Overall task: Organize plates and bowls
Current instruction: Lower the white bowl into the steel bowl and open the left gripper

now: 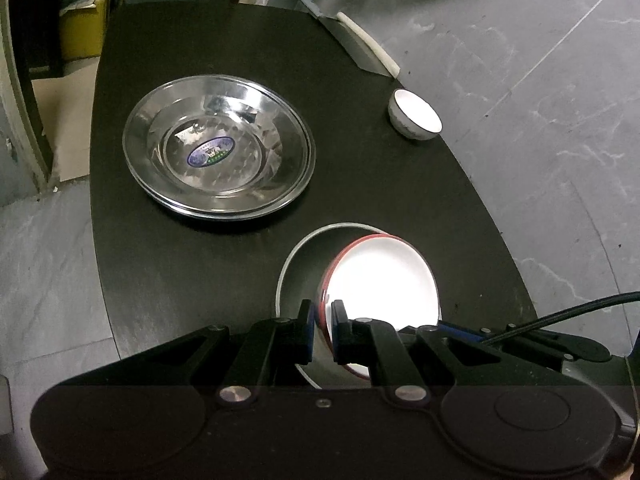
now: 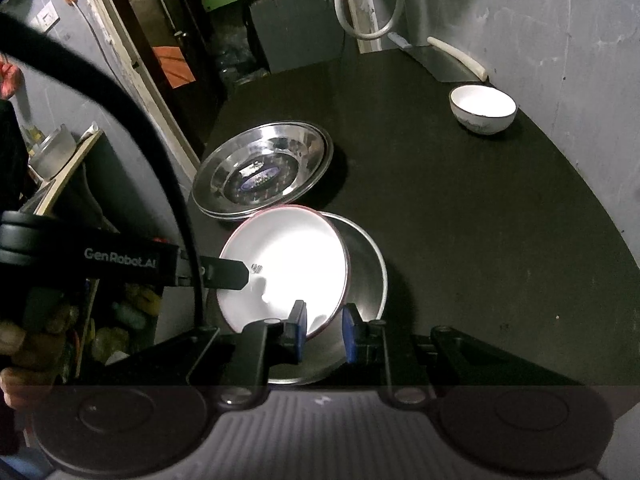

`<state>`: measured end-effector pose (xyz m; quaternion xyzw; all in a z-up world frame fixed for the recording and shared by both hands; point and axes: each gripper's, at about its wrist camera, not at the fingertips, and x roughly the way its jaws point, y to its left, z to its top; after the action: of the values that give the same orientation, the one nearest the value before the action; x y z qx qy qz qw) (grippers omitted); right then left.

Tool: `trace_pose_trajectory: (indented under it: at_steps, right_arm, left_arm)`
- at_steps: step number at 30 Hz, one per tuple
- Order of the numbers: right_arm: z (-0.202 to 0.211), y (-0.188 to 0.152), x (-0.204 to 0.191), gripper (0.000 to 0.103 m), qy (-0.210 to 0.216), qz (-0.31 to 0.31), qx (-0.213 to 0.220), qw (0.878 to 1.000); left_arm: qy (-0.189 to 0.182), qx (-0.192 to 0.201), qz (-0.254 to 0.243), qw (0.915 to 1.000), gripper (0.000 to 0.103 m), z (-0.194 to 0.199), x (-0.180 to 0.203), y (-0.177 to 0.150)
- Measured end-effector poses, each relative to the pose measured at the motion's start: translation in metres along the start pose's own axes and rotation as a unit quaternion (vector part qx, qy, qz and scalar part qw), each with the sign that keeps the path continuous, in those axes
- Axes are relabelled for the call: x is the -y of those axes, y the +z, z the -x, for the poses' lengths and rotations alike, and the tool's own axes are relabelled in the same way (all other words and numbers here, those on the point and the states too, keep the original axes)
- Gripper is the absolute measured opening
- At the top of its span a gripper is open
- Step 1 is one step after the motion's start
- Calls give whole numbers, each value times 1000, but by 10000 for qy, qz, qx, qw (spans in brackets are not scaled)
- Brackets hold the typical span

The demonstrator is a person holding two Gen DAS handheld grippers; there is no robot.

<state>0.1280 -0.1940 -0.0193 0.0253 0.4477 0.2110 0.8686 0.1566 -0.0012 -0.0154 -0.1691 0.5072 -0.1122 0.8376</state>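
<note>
A white plate with a red rim is tilted over a steel bowl on the black table. My left gripper is shut on the plate's rim; it also shows in the right wrist view. My right gripper is open, its jaws astride the plate's near rim without pinching it. A stack of steel plates sits beyond. A small white bowl stands at the far right edge.
The black table ends at a curved right edge above grey floor. A cleaver with a white handle lies at the far side. A cable runs near the right gripper.
</note>
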Motion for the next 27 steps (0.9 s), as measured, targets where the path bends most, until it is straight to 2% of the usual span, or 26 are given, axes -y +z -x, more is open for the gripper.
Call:
trace_pose_trajectory:
  at_steps: [27]
  right_arm:
    - [-1,-3,1,23,62,-19,-107,9999]
  left_arm:
    - [73,-75,110,9999,9,-2,-3,-6]
